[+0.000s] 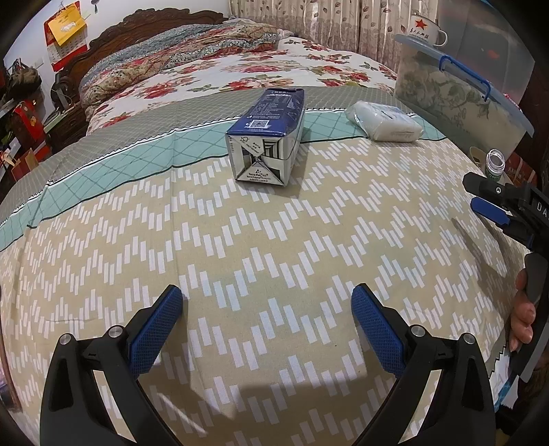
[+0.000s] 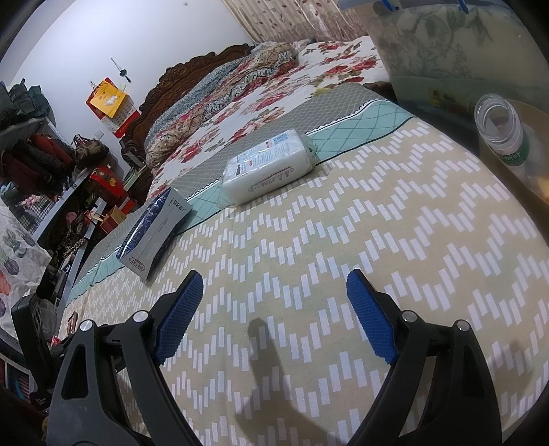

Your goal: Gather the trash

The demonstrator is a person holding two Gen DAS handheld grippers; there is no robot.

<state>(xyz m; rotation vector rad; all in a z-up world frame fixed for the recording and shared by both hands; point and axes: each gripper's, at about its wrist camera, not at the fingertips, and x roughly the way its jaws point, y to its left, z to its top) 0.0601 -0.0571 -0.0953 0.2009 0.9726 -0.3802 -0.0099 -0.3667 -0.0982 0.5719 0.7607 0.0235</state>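
A blue and white milk carton [image 1: 266, 135] lies on its side on the patterned bedspread, well ahead of my left gripper [image 1: 267, 310], which stands open over bare cloth. A white plastic-wrapped tissue pack [image 1: 384, 120] lies further right. In the right wrist view the carton [image 2: 154, 233] is ahead to the left and the tissue pack [image 2: 269, 168] straight ahead; my right gripper [image 2: 274, 295] is open with nothing between its fingers. The right gripper [image 1: 487, 199] also shows at the right edge of the left wrist view. An uncapped clear bottle [image 2: 501, 130] stands at the bed's right edge.
A clear storage box with a blue lid [image 1: 456, 85] stands right of the bed, an enamel mug [image 1: 427, 31] behind it. Folded floral quilts [image 1: 192, 55] lie toward the wooden headboard. Bags and clutter [image 2: 51, 178] fill the floor on the left. A hand [image 1: 523, 315] holds the right gripper's handle.
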